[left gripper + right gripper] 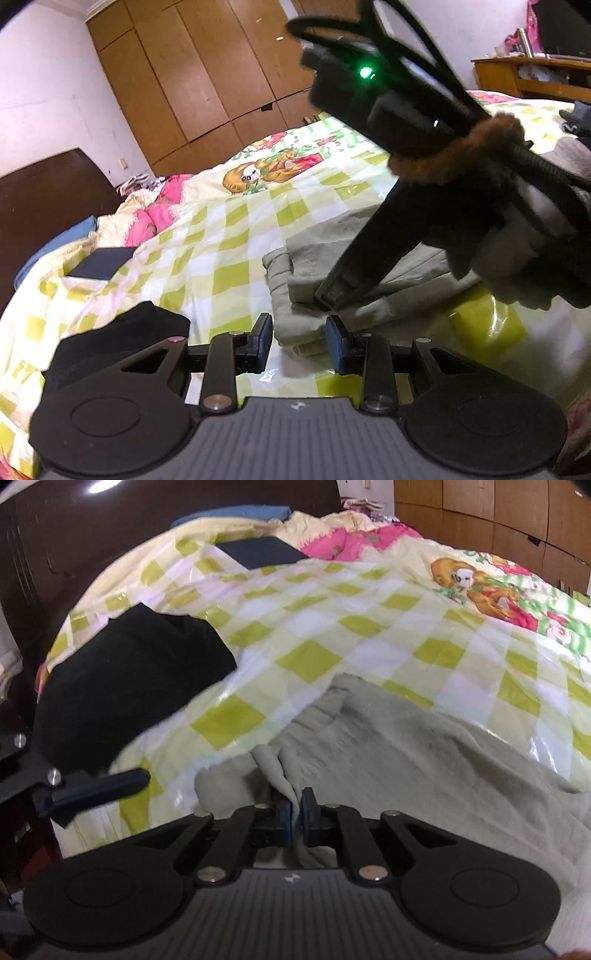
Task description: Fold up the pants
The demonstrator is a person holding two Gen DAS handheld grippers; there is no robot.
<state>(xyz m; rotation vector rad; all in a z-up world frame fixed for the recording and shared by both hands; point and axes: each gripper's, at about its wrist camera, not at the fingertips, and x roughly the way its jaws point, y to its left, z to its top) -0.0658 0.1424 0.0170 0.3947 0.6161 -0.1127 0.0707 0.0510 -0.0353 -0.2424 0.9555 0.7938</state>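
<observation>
A: Where are the folded grey-green cotton pants (332, 258) lying?

B: On the green-and-white checked bedspread (229, 229), near a folded black garment (129, 686).

A: The right gripper (296, 812)?

B: Its pads are pinching a thin fold of the pants' edge, the jaws almost closed.

A: The left gripper (300, 341)?

B: It is hanging partly open just before the pants, gripping nothing.

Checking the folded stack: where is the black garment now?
In the right wrist view the black garment lies at left on the checked bedspread, left of the grey-green pants.
</observation>
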